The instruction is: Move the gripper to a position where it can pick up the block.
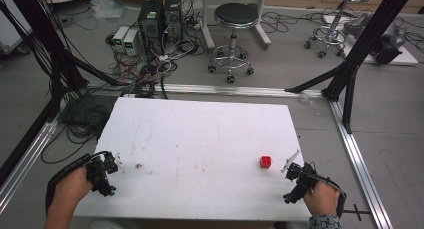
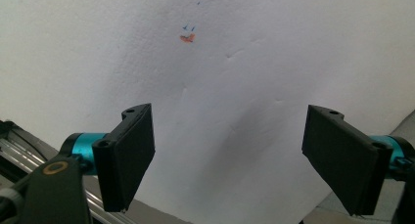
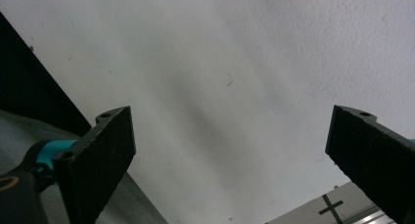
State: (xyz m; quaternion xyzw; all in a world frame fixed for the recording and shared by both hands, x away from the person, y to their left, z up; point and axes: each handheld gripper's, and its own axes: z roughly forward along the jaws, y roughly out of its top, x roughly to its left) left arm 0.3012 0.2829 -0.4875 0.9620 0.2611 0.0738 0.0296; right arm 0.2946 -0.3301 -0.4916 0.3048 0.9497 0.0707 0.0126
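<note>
White foam-like board covers the bench (image 1: 200, 139), and at its near edge the person's two hands come in from the bottom of the high view, each cut off at the forearm. The left hand (image 1: 70, 186) holds the left gripper (image 1: 111, 176) at the near left corner; in the left gripper view its jaws stand wide apart with nothing between them, over bare white surface, and the left gripper (image 2: 227, 155) looks toward a small orange smudge (image 2: 187, 37) with faint blue marks beside it, too small to read. The right hand (image 1: 322, 196) holds the right gripper (image 1: 292, 181) at the near right corner; the right gripper view shows the right gripper (image 3: 230, 145) with jaws likewise spread wide and empty, a black cross mark (image 3: 331, 206) on the floor showing past the board's edge. A small red cube (image 1: 266, 161) sits on the board just ahead and to the left of the right gripper, apart from it and well apart from the left one. Faint brownish stains (image 1: 138, 166) mark the board near the left gripper. Beyond the far edge lie tangled cables (image 1: 150, 69), dark computer towers (image 1: 160, 16), and two round stools (image 1: 235, 19), the farther one cut off by the top of the frame.
</note>
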